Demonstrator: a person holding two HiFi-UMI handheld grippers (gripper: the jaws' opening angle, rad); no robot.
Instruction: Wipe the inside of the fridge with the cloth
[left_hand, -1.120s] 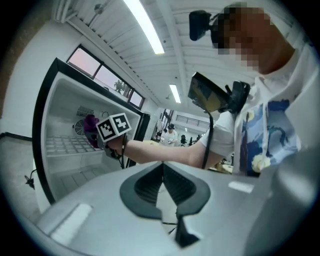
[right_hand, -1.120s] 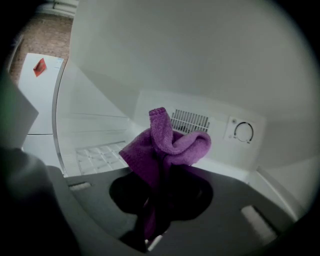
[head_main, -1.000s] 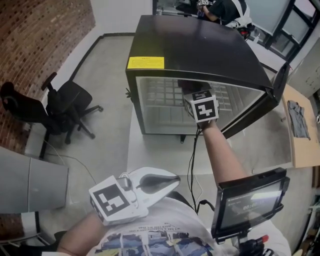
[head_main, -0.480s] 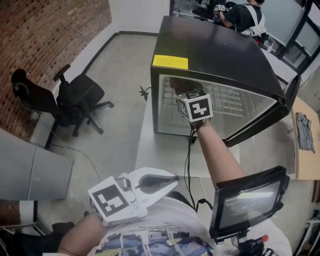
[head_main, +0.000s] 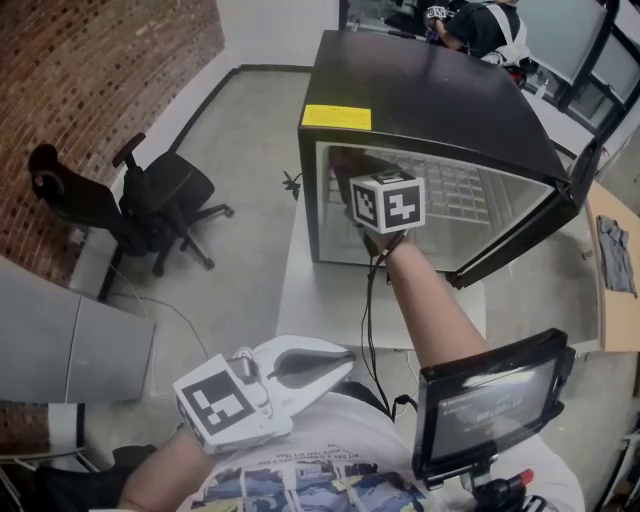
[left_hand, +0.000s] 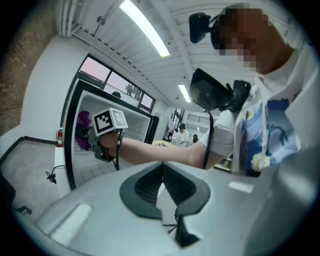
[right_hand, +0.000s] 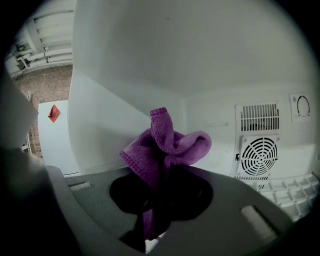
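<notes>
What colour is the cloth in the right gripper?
Purple. The cloth shows best in the right gripper view.

— How many fridges?
— One black box-shaped fridge (head_main: 430, 90), bearing one yellow rectangular label (head_main: 336, 117).
— Cloths?
— One purple terry cloth (right_hand: 165, 142).
— Grippers?
— Two, white plastic: the left gripper (left_hand: 163, 172) and the right gripper (right_hand: 159, 195).
— Anything else?
— One black wheeled office chair (head_main: 165, 200) and one round white fan grille (right_hand: 259, 156) on the fridge's back wall.
</notes>
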